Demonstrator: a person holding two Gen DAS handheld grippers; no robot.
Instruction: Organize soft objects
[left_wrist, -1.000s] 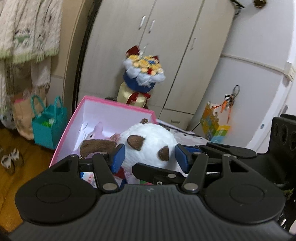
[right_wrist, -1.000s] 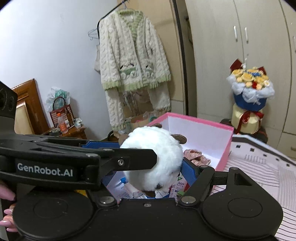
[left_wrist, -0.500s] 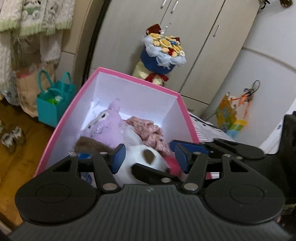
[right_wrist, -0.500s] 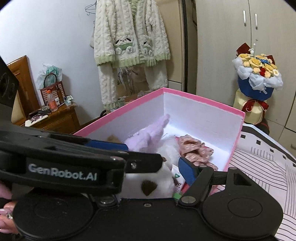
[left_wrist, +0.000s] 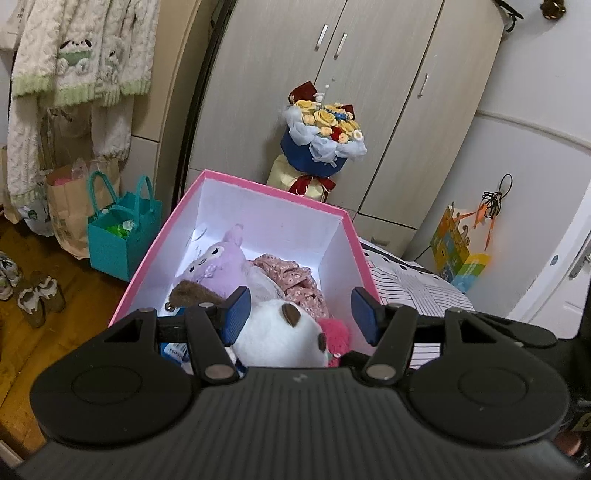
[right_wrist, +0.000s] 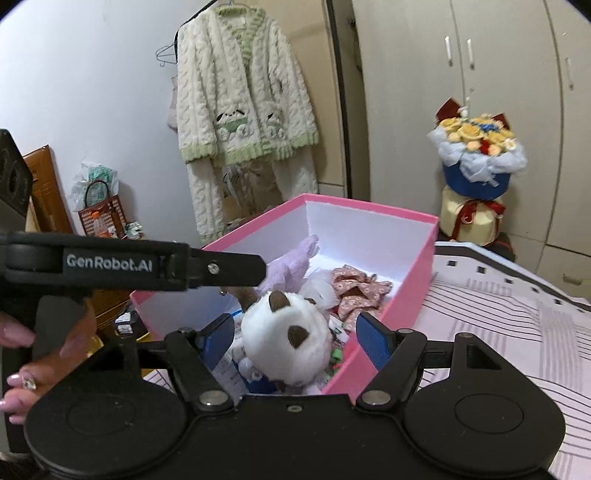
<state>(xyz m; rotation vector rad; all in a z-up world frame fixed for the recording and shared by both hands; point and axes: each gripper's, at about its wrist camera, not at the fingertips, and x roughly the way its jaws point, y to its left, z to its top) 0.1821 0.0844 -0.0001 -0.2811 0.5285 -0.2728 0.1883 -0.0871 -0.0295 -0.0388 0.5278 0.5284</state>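
Now that the white plush (right_wrist: 286, 341) sits in the pink box (right_wrist: 391, 314) instead of up in the air, both the right claw (right_wrist: 295, 338) and left claw (left_wrist: 301, 314) gape wide, empty, plush just ahead between their tips — placement looks done.

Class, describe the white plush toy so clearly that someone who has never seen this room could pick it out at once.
Find the pink box with white inner walls, on the striped bedding. At its near end lies the white plush toy, round and fluffy. Unlike the purple plush and the pink floral cloth behind it, it is white with small dark brown patches.
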